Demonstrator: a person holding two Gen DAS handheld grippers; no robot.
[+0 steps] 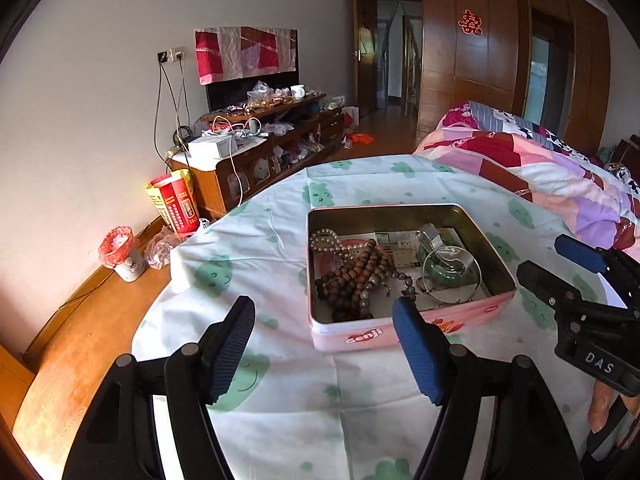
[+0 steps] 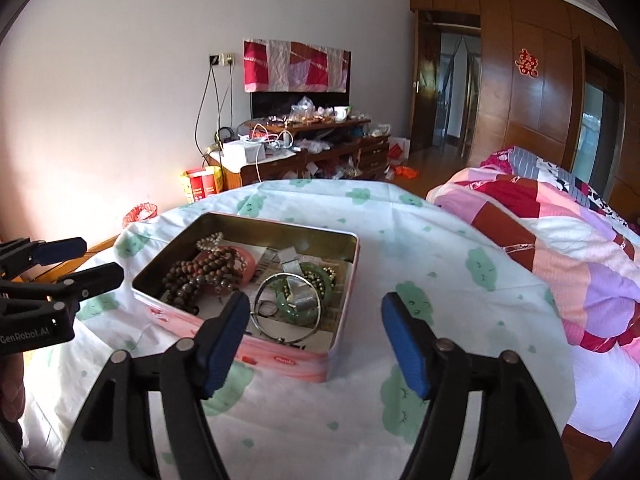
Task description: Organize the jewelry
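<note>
Since the wooden beads (image 1: 352,276), silver bangle (image 2: 288,306) and green bangle (image 1: 440,270) all lie inside the pink tin (image 1: 416,326), the gathering looks done — left gripper (image 1: 324,344) and right gripper (image 2: 314,340) both hang wide and empty, no lid in view.

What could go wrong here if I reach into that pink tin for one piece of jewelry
Tangling: the brown bead strands lie heaped against the pearl bracelet, so lifting one may drag others out.

Slipping: the thin silver bangle rests over the green bangle; wide pads could pinch both or lose the thin ring.

Shifting: the pink tin sits on loose cloth, and both the left gripper and right gripper are open and off it, so a tug might slide it.
</note>
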